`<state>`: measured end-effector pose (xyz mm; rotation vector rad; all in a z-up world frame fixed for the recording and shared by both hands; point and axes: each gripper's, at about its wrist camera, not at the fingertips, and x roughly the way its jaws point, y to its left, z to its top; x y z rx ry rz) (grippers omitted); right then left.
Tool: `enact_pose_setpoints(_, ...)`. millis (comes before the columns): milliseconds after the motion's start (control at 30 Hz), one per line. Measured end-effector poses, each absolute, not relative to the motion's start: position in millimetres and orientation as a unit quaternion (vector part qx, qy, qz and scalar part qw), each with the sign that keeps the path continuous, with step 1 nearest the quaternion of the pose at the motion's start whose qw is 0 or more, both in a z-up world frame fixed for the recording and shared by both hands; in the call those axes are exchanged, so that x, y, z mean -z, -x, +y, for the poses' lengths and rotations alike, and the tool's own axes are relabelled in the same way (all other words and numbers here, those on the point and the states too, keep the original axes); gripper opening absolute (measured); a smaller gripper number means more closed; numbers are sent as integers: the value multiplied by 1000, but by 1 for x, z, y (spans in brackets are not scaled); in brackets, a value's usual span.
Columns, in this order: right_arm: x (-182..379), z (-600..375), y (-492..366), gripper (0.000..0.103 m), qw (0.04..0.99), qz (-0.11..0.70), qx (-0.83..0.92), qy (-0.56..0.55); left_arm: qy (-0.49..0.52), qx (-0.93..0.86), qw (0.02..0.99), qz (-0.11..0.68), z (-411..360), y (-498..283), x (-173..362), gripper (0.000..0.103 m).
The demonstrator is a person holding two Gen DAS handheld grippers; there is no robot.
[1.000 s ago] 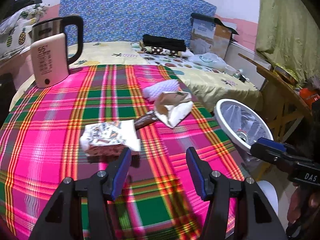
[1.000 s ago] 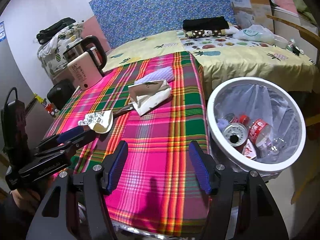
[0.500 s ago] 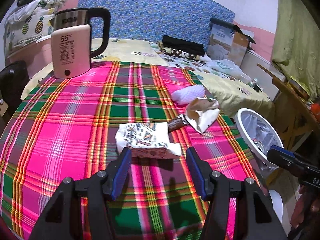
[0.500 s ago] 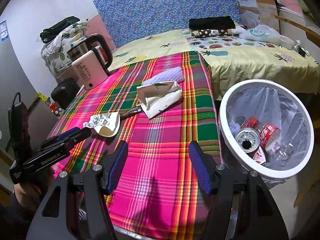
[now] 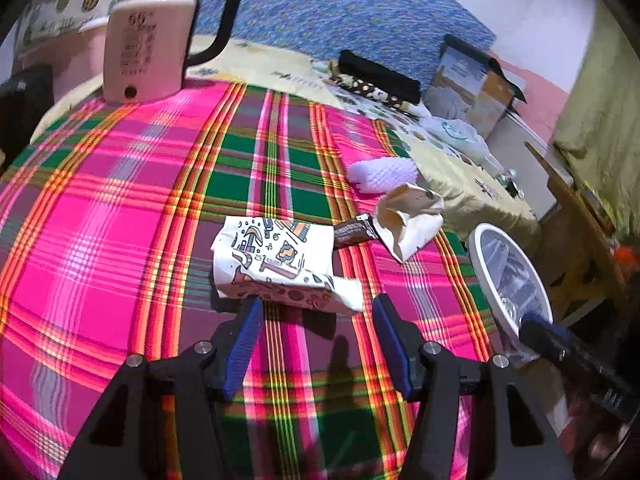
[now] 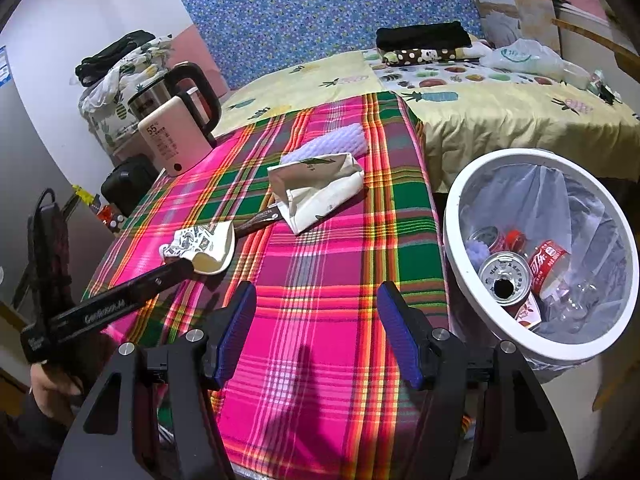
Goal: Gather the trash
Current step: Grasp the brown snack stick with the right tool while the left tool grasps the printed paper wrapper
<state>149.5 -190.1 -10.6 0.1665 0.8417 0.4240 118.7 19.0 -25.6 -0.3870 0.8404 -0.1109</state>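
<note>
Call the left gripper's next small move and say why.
Probably ease the left gripper forward a little, then close on the patterned carton. Its jaws are open and the carton lies just past the fingertips, roughly centred between them, not yet between the pads. The white bin beside the table already holds cans, so that is likely where it goes.

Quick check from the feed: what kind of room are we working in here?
Most likely a small bedroom or studio: a bed with pineapple-print sheets right behind the plaid-covered table, an electric kettle on it, and a lined trash bin beside it.
</note>
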Motion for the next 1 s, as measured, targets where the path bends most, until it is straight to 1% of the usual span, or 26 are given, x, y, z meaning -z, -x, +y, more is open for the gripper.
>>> enact_pose_setpoints(333, 13, -189, -157, 64, 885, 408, -206, -82, 222, -3, 887, 404, 29, -142, 30, 62)
enact_pose_setpoints(467, 12, -188, -159, 64, 885, 409, -208, -80, 200, -36, 889, 411, 37, -144, 37, 62)
enact_pose_setpoints(500, 12, -189, -159, 64, 885, 409, -208, -81, 197, -37, 890, 410, 39, -143, 38, 58)
enact_pose_setpoints(533, 13, -189, -160, 64, 885, 409, -208, -81, 195, -35, 891, 407, 41, -142, 38, 53)
enact_pose_setpoints(567, 13, -190, -161, 64, 885, 409, -208, -82, 191, -33, 893, 406, 43, -141, 38, 38)
enact_pose_setpoints(600, 13, -189, -162, 64, 885, 409, -208, -82, 184, -31, 894, 407, 43, -140, 38, 27)
enact_pose_setpoints(667, 14, -187, -164, 64, 883, 411, -211, -80, 174, -23, 897, 406, 43, -137, 37, 18)
enact_pose_setpoints(700, 14, -185, -165, 64, 883, 411, -214, -80, 170, -20, 899, 404, 43, -135, 36, 16)
enact_pose_setpoints(767, 14, -180, -166, 62, 882, 410, -219, -76, 160, -18, 904, 395, 44, -132, 31, 16)
enact_pose_setpoints(933, 15, -167, -173, 48, 876, 414, -236, -74, 140, -26, 917, 373, 53, -126, 19, 16)
enact_pose_setpoints(1000, 16, -159, -176, 46, 872, 417, -247, -75, 134, -33, 920, 366, 57, -124, 16, 16)
